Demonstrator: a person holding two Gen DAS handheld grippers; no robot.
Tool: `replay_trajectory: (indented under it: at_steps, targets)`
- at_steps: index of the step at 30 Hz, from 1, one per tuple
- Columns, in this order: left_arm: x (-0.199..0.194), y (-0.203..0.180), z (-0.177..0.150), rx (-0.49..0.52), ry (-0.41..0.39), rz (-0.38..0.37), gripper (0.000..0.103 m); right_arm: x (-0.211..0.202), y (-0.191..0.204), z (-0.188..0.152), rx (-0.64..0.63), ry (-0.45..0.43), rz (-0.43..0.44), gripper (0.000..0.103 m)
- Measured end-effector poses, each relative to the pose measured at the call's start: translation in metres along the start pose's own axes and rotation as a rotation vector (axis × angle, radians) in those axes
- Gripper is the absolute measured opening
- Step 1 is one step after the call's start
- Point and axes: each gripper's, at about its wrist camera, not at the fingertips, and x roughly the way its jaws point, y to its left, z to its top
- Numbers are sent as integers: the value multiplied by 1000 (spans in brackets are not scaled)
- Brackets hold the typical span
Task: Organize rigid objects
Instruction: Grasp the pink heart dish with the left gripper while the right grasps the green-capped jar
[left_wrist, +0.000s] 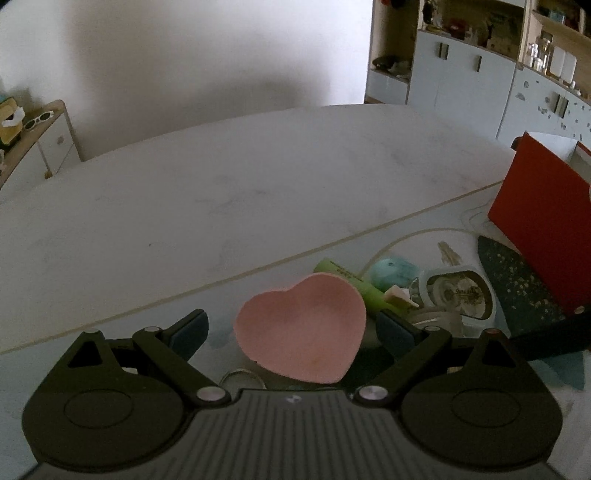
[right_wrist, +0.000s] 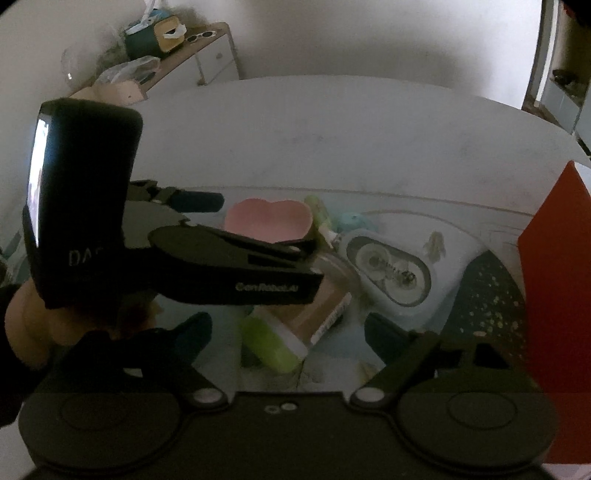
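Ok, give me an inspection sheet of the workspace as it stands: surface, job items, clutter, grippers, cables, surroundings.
Surface: pale table, far half bare; a light mat with a thin border line covers the near part.
Job's things: pink heart-shaped dish, green tube, teal ball, white tape dispenser, green-capped container, bunched together.
Clutter: red box and dark speckled sheet at the right.
Grippers: left gripper open, its fingers on either side of the dish, contact unclear; right gripper open above the container.
Cables: nothing seen.
Surroundings: wall shelving, side cabinet with sunglasses.
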Motion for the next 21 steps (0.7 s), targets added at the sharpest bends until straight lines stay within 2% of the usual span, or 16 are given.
replay_trajectory:
  at_steps: [6, 10, 13, 17, 21]
  targets:
    - [5, 0, 1, -6, -6, 9, 98, 10, -4, 2, 53, 0, -3, 81]
    - [6, -1, 0, -3, -15, 16, 97, 15, -6, 2, 80, 10, 1, 74]
    - [6, 0, -1, -13, -13, 8, 89, 15, -8, 2, 102, 7, 9, 66]
    - [4, 0, -2, -19, -13, 3, 77, 14, -9, 1, 120, 1, 14, 61]
    - [2, 0, -2, -31, -9, 16, 77, 12, -12, 0, 122, -6, 31, 55]
